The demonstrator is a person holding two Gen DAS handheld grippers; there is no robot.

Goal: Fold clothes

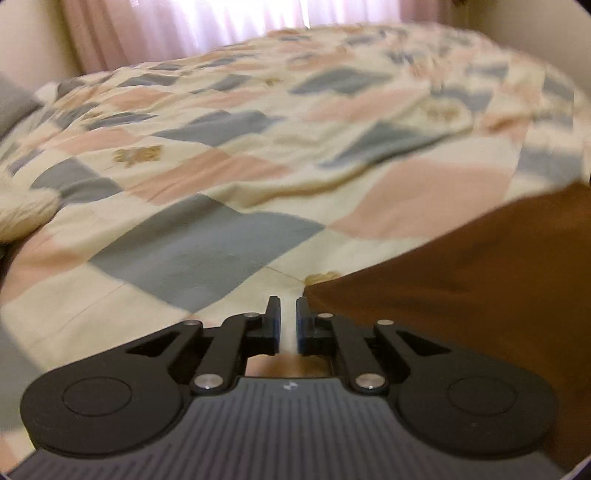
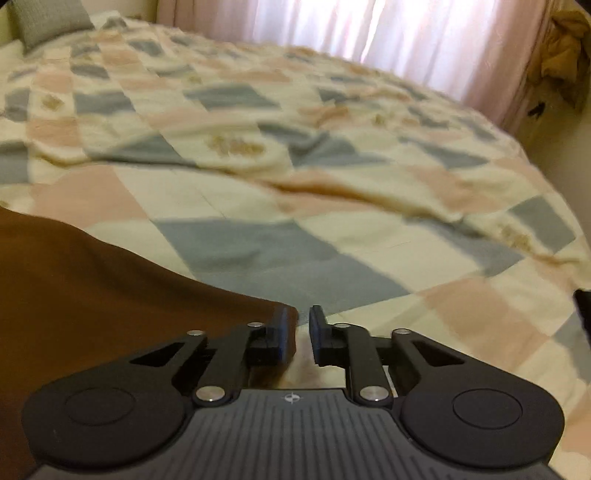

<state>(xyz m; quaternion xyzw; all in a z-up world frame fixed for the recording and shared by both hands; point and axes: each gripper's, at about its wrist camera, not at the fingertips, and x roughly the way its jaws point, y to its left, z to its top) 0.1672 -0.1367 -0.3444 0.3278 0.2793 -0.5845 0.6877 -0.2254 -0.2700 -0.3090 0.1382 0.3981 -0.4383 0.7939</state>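
Note:
A brown garment [image 1: 461,295] lies spread on the patchwork bedspread [image 1: 229,177]. In the left wrist view it fills the lower right. Its corner ends right at the tip of my left gripper [image 1: 287,301]. That gripper's jaws stand a narrow gap apart, and pale bedspread shows between them. In the right wrist view the same brown garment [image 2: 92,280] fills the lower left, and its corner meets the left finger of my right gripper [image 2: 303,310]. The right gripper's jaws are also slightly apart, with no cloth visible between them. Both views are motion-blurred.
The bed runs far ahead to pink curtains [image 2: 351,33] with a bright window behind. A grey pillow [image 2: 48,18] lies at the far left corner. Yellowish clothing [image 2: 565,40] hangs at the far right. A fluffy cream item [image 1: 22,214] sits at the left edge.

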